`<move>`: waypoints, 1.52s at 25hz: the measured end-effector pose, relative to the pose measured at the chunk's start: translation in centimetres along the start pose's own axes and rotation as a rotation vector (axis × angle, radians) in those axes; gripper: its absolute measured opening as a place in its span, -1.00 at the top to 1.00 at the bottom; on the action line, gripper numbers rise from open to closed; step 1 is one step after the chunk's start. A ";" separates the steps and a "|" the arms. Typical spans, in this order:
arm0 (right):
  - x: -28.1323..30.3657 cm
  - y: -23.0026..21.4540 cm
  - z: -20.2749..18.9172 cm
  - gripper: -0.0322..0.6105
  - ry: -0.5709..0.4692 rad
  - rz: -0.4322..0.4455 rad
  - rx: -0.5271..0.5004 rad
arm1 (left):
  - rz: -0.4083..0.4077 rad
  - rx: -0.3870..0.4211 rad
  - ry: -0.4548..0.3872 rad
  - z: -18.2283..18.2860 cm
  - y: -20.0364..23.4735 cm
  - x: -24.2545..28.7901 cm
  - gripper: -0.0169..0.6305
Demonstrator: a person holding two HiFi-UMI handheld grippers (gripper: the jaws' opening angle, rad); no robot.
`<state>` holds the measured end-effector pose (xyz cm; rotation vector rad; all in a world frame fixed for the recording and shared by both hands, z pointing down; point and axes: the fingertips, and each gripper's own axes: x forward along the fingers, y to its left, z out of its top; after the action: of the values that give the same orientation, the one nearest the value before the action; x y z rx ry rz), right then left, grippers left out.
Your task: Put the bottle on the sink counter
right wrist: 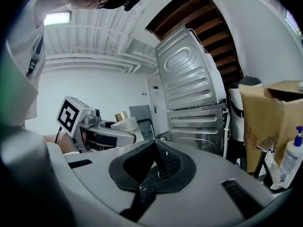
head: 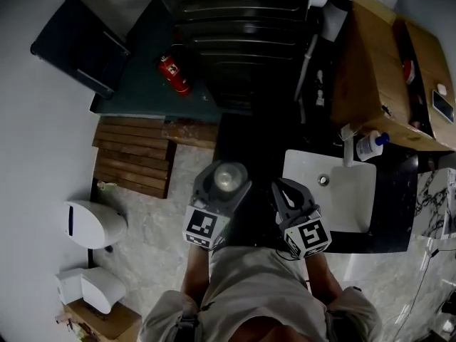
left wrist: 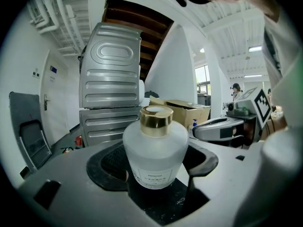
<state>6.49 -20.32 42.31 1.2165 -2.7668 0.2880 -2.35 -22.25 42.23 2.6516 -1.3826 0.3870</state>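
A round frosted-glass bottle (left wrist: 156,148) with a gold cap stands upright between the jaws of my left gripper (left wrist: 157,167), which is shut on it. From the head view the bottle (head: 229,176) shows from above in the left gripper (head: 224,189), held over the floor just left of the white sink (head: 349,204). My right gripper (head: 283,189) is beside it, over the dark counter edge, with its jaws shut on nothing (right wrist: 155,161). The right gripper view also shows the left gripper with the bottle (right wrist: 126,125) at its left.
A black counter (head: 390,212) surrounds the sink, with a tap and a white pump bottle (head: 370,146) behind it. A cardboard box (head: 377,70) stands at the right rear. Grey stacked machines (head: 239,27), a red fire extinguisher (head: 173,73), a wooden pallet (head: 135,155) and a white toilet (head: 92,223) lie ahead and left.
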 end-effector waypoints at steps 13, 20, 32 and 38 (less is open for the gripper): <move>3.4 -1.4 -0.8 0.91 0.030 -0.064 0.000 | -0.048 0.002 0.018 -1.4 3.2 3.4 -0.07; 4.8 -1.9 -1.5 0.91 0.057 -0.096 0.013 | -0.075 0.006 0.038 -2.5 4.0 5.4 -0.07; 6.6 -2.7 -2.8 0.91 0.106 -0.101 0.002 | -0.086 0.035 0.044 -3.9 5.3 8.2 -0.07; 7.5 -3.2 -3.7 0.91 0.139 -0.110 0.005 | -0.085 0.027 0.055 -5.0 5.9 9.7 -0.07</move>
<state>3.88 -27.07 47.61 1.2920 -2.5735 0.3545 -2.71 -32.10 49.71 2.6883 -1.2531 0.4681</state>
